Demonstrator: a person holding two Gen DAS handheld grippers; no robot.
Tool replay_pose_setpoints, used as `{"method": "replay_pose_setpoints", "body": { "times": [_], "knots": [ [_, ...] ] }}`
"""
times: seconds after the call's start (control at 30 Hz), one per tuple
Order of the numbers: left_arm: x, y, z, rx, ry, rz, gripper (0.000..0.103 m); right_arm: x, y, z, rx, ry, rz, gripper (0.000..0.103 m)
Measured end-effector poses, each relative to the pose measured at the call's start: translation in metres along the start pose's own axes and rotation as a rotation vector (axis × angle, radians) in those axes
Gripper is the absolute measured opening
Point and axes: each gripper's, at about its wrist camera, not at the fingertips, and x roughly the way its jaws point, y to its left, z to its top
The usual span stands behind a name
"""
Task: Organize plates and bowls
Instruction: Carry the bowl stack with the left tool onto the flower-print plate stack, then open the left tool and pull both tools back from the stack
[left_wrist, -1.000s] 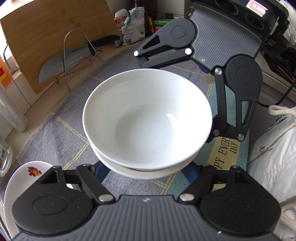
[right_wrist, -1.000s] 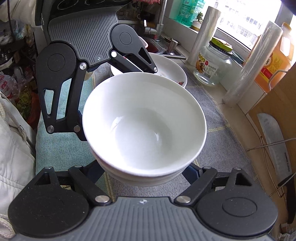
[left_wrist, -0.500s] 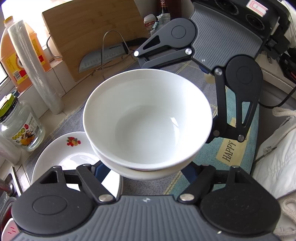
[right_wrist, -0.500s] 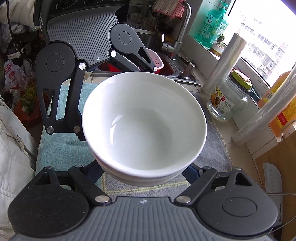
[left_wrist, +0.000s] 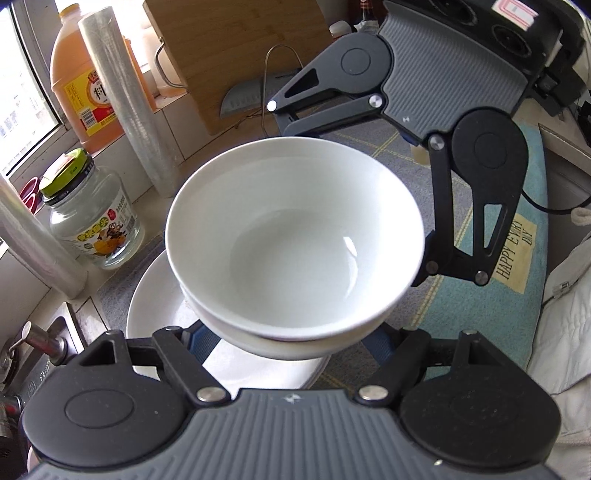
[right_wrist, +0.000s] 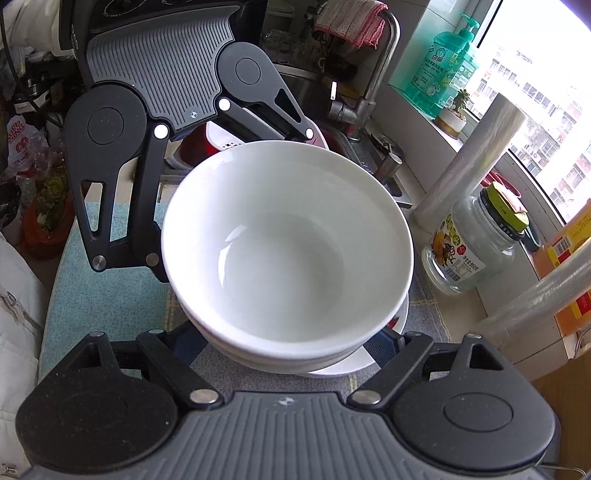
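Two white bowls (left_wrist: 295, 243), one nested in the other, hang in the air between my two grippers, which face each other. My left gripper (left_wrist: 291, 332) is shut on the lower bowl from the near side of its own view, blue pads against the bowl's flanks. My right gripper (right_wrist: 291, 343) is shut on the same stack (right_wrist: 288, 251) from the opposite side. The fingertips are hidden under the bowls. Directly below the stack, a white plate (left_wrist: 159, 306) lies on the grey checked mat; its rim (right_wrist: 354, 363) shows beneath the bowls.
Along the window side stand a glass jar (left_wrist: 92, 218), a cling film roll (left_wrist: 125, 107), an orange oil bottle (left_wrist: 85, 85) and a wooden cutting board (left_wrist: 240, 48) with a knife (left_wrist: 251, 99). A tap (right_wrist: 369, 92) and sink lie beyond. A teal mat (left_wrist: 513, 243) covers the counter's front.
Both grippers carried the bowl stack along the counter toward the sink. The plate, at the edge before, now lies under the bowls; jar and bottle came into view.
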Motion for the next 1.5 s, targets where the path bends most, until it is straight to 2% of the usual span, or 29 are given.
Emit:
{"method": "replay_pose_setpoints", "body": {
  "times": [0.5,1.07,1.17,1.23,1.3,1.37,1.5],
  "knots": [
    [0.028,0.048,-0.011,0.014,0.035,-0.006,0.080,0.047,-0.028,0.014,0.064,0.044,-0.002,0.091],
    [0.037,0.058,-0.020,-0.029,0.029,-0.043,0.081,0.059,-0.035,0.012,0.086,0.061,0.019,0.092],
    [0.036,0.060,-0.021,-0.038,0.014,-0.035,0.083,0.059,-0.035,0.012,0.093,0.064,0.000,0.095],
    [0.035,0.058,-0.023,-0.025,-0.002,-0.001,0.092,0.059,-0.033,0.011,0.093,0.055,-0.018,0.101],
    [0.030,0.055,-0.025,-0.022,-0.040,0.026,0.097,0.055,-0.031,0.011,0.099,0.039,-0.028,0.103],
    [0.026,0.054,-0.028,-0.039,-0.049,0.024,0.099,0.052,-0.029,0.011,0.116,0.042,-0.031,0.103],
    [0.014,0.047,-0.038,-0.103,-0.075,0.047,0.100,0.044,-0.021,0.005,0.163,0.073,-0.091,0.103]
  ]
}}
